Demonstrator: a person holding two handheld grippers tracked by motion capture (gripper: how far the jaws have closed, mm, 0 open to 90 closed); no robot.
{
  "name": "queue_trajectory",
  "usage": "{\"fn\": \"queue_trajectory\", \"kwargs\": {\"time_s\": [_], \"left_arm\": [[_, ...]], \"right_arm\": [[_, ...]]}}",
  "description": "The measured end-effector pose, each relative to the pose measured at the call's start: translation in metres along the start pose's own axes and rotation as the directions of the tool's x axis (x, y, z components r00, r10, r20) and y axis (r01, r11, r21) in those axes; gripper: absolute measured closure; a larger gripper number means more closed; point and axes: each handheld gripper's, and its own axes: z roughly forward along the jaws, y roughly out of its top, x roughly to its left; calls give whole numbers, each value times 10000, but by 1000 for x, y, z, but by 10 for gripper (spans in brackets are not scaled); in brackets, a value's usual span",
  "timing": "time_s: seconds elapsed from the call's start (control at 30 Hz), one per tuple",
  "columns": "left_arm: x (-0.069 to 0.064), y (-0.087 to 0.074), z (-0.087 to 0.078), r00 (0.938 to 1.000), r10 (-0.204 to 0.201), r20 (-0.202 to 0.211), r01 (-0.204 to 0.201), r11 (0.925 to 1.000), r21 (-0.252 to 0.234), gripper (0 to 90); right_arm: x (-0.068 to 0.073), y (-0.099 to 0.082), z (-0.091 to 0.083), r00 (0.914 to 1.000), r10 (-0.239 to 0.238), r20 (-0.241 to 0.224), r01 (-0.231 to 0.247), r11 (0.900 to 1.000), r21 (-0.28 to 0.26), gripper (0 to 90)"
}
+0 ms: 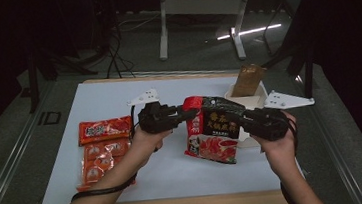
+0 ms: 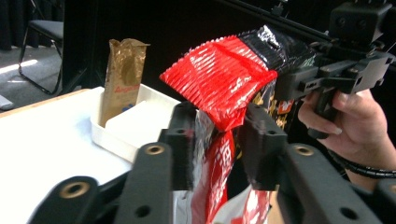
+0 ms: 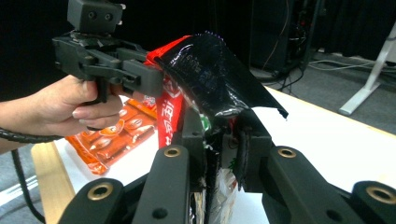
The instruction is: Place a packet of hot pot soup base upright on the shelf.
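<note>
Brown bag point(image 1: 248, 79) in white tray point(image 1: 263, 94); orange packets point(image 1: 104, 144).

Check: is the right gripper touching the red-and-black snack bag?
Touching. In the right gripper view, the right gripper has both jaws pressed on the snack bag, whose top folds over them.

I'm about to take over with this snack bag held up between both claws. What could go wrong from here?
1. The left claw looks loose on the red and black snack bag; it may slip and swing from the right claw.
2. Pulling the claws apart could tear the foil top.
3. The bag hangs near the white tray and could topple its upright brown pouch.
</note>
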Motion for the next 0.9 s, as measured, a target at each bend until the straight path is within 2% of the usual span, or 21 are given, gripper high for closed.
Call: {"fn": "queue_trajectory", "kwargs": {"time_s": [0.07, 0.13, 0.2, 0.3, 0.37, 0.47, 0.5, 0.57, 0.7, 0.8, 0.9], "left_arm": [[0, 0, -1, 9999, 20, -99, -19, 9999, 109, 531], [-2, -1, -5, 9982, 87, -590, -66, 9993, 355, 494], [-2, -2, -10, 9960, 75, -888, -42, 9993, 377, 385], [-3, -3, -18, 9949, 58, -1009, -25, 9995, 329, 261], [-3, -5, -22, 9967, 6, -806, 39, 9984, 560, 179], [-7, -9, -26, 9912, 355, -1272, -238, 9955, 922, 144], [-8, -12, -28, 9902, 372, -1346, -251, 9956, 903, 122], [-9, -15, -33, 9881, 362, -1495, -209, 9945, 1027, 17], [-12, -24, -48, 9858, 247, -1663, -87, 9953, 968, 7], [-16, -32, -57, 9795, 538, -1943, -340, 9941, 1034, 7], [-20, -41, -64, 9790, 615, -1943, -416, 9936, 1050, 8]], "right_arm": [[-1, 1, -2, 10000, 11, -25, -11, 10000, -77, 766], [-1, 2, -3, 10000, -14, -70, 13, 10000, -80, 766], [0, 4, -5, 9999, -93, -78, 93, 9999, -69, 766], [0, 8, -7, 9999, -149, -78, 148, 9998, -113, 766], [0, 10, -8, 9998, -197, -63, 196, 9996, -183, 765], [0, 13, -8, 9995, -329, -11, 329, 9992, -244, 764], [0, 14, -8, 9992, -404, 35, 405, 9989, -237, 764], [-1, 16, -7, 9991, -433, 36, 434, 9987, -260, 764], [-6, 20, -7, 9992, -383, 102, 387, 9986, -372, 766], [-8, 23, -8, 9987, -455, 210, 463, 9980, -424, 766], [-13, 29, -12, 9984, -432, 376, 449, 9979, -462, 766]]}}
